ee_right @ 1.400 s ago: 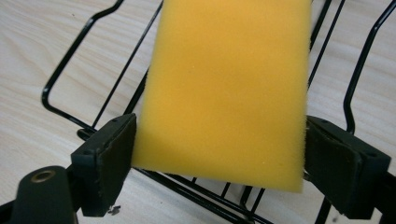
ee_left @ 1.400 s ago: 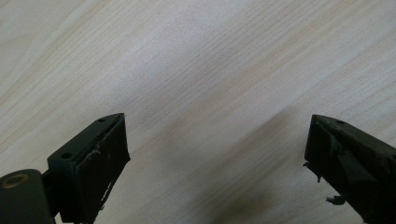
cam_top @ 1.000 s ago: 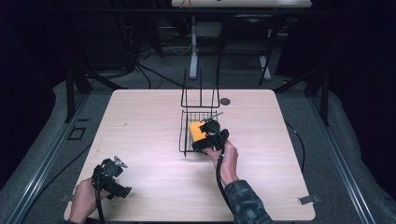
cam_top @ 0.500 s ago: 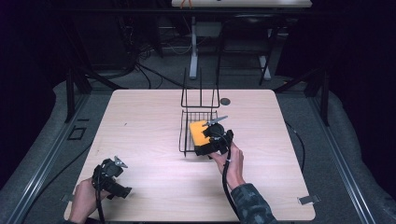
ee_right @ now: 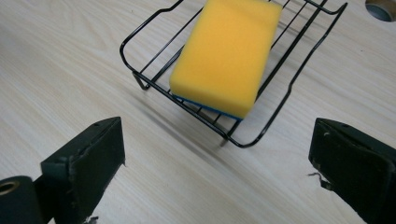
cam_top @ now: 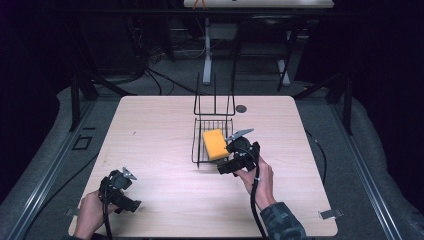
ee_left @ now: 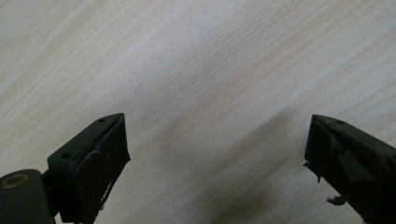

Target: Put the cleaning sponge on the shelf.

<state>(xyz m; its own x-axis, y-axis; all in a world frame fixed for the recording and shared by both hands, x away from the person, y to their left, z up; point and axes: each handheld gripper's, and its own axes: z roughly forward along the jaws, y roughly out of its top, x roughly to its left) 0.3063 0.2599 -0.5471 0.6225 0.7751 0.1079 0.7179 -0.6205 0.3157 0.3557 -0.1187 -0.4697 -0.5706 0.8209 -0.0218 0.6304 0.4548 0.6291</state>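
Resting in wire basket [ee_right: 299,74], yellow sponge [ee_right: 226,53], blue underside, both grippers' fingers wide, empty

High overhead; gripper cameras close — table [cam_top: 150,130] probably shared

Black hand-held gripper [cam_top: 239,155], trailing black cable, dark patterned sleeve [cam_top: 280,222], grey plate
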